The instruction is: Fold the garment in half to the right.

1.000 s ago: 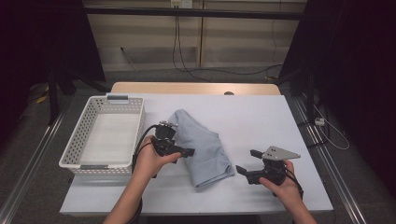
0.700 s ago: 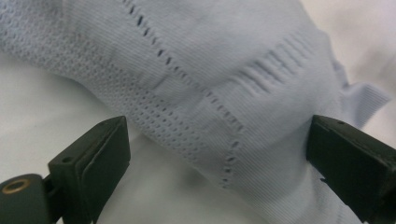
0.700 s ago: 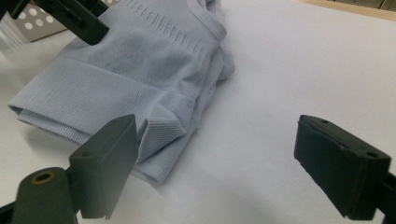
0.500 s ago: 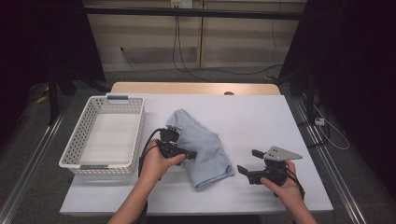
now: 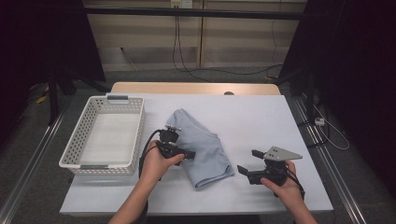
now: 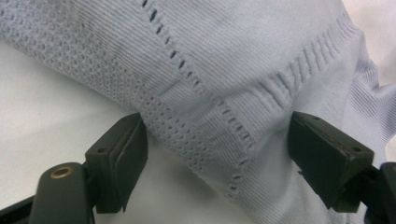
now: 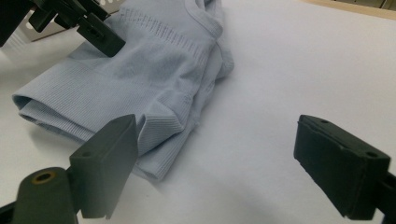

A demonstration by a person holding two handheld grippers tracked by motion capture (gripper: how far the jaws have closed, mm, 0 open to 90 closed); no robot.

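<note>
With the left claw (image 6: pixel 217 154) closing astride the folded garment's (image 5: pixel 201 144) near edge mid-surface beside the basket (image 5: pixel 105 135), bite every layer deep before lifting, while the right claw (image 5: pixel 254 171) waits wide and empty.

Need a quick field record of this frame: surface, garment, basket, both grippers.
surface: white table top
garment: folded light-blue knit garment, lying flat mid-table
basket: white perforated basket, left of the garment; inside looks bare
left gripper: left gripper at the garment's left edge; its jaws have just been closing, with a ribbed fold between them, pads not yet pressing
right gripper: right gripper open, right of the garment, nothing between its jaws
</note>
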